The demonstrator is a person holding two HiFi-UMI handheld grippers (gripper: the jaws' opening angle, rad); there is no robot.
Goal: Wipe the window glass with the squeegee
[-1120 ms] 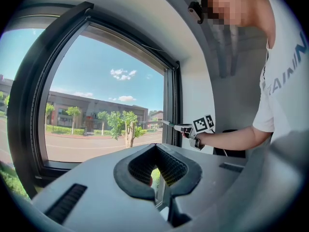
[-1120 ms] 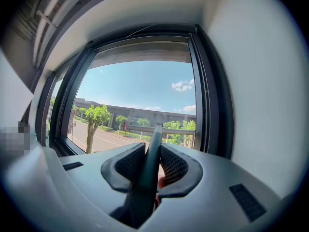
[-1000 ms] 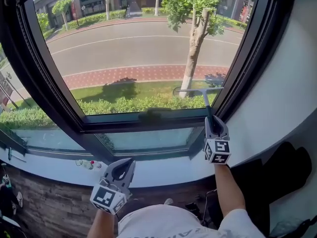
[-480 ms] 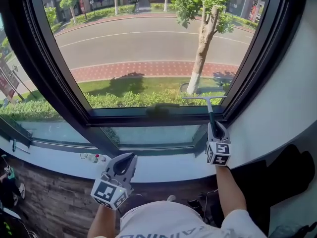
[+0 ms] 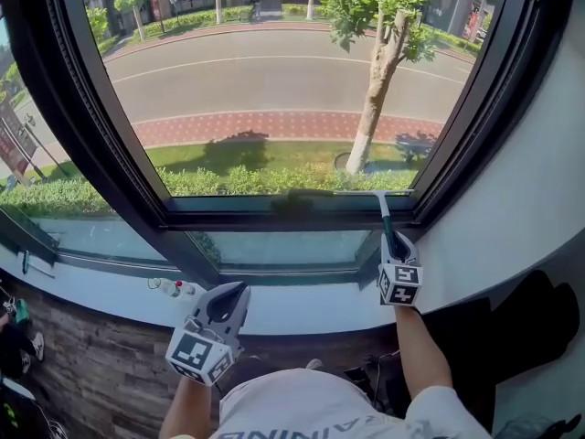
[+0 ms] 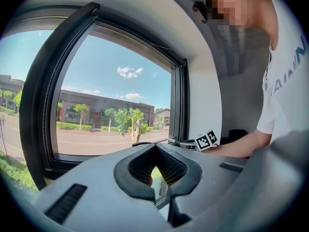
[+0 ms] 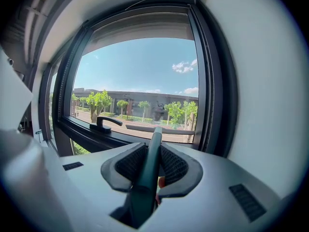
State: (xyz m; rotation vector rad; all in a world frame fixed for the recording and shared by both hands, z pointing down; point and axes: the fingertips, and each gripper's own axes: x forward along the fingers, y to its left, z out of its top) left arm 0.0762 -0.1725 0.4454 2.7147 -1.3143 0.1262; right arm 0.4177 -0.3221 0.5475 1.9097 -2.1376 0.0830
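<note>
Head view: right gripper (image 5: 391,241) clamps squeegee (image 5: 381,210) by its handle, blade low on glass (image 5: 274,90), just above bottom frame (image 5: 274,216), right corner; likely the end of a downstroke. Left gripper (image 5: 226,305) hangs near the sill (image 5: 302,314), idle, clear of the window.

Left gripper view: jaws together, nothing between them.

Right gripper view: jaws pinch the green handle so the blade lies level across the pane for even contact. Latch (image 7: 107,123) sits to its left.
</note>
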